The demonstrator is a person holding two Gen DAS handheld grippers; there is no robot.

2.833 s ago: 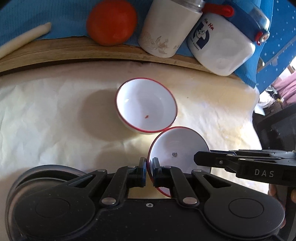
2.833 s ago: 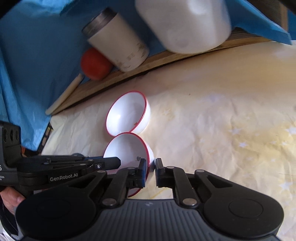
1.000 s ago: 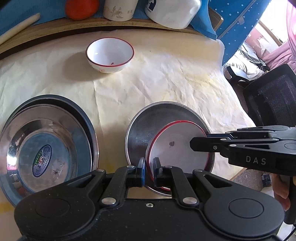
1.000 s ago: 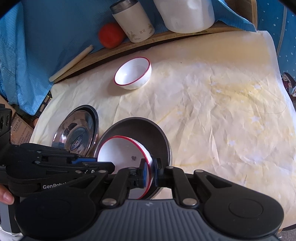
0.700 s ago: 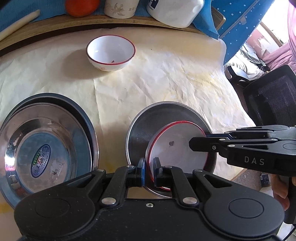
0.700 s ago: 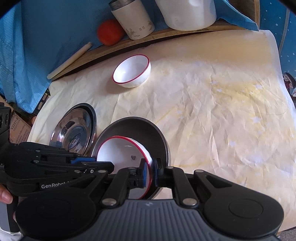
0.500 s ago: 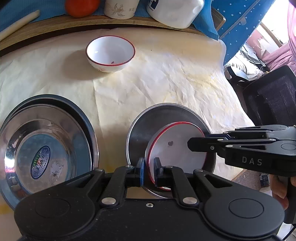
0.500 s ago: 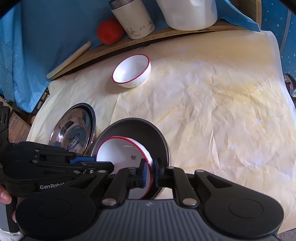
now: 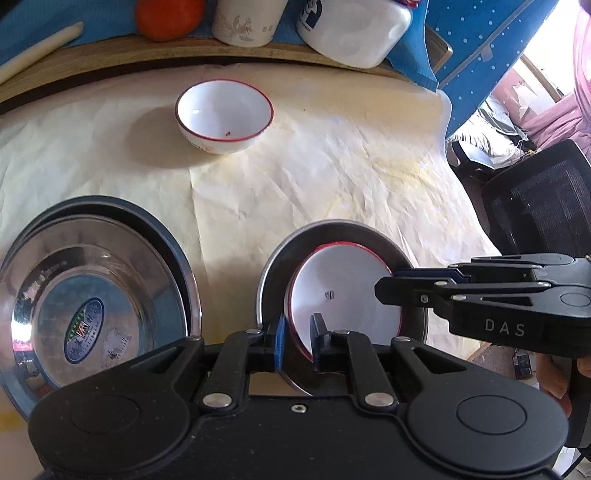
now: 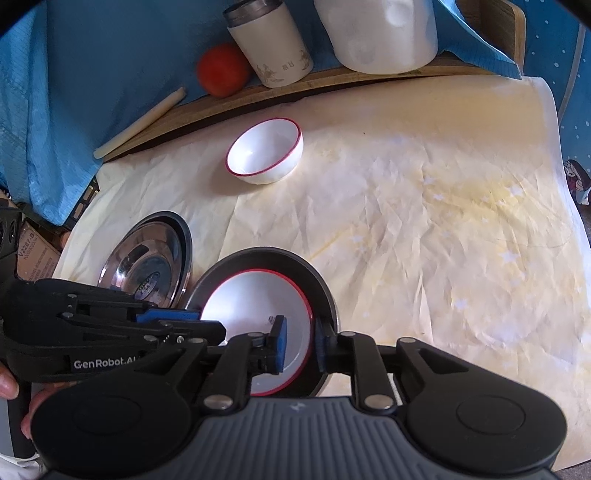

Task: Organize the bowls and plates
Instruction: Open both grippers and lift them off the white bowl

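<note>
A white bowl with a red rim rests in a steel plate near the table's front edge. My left gripper straddles the bowl's near-left rim. Its jaws are opening and a gap shows at the pads. My right gripper straddles the opposite rim, its jaws also opening, with the rim loose between the pads. Each gripper shows in the other's view: the right gripper and the left gripper. A second red-rimmed bowl stands alone farther back.
Stacked steel plates lie to the left. On the wooden ledge at the back stand a tomato, a white cup and a white jug. A black chair stands past the table's right edge.
Both grippers carried the bowl from beside the other bowl to the steel plate. In the last second both pairs of jaws widened off its rim, and the bowl settled in the plate.
</note>
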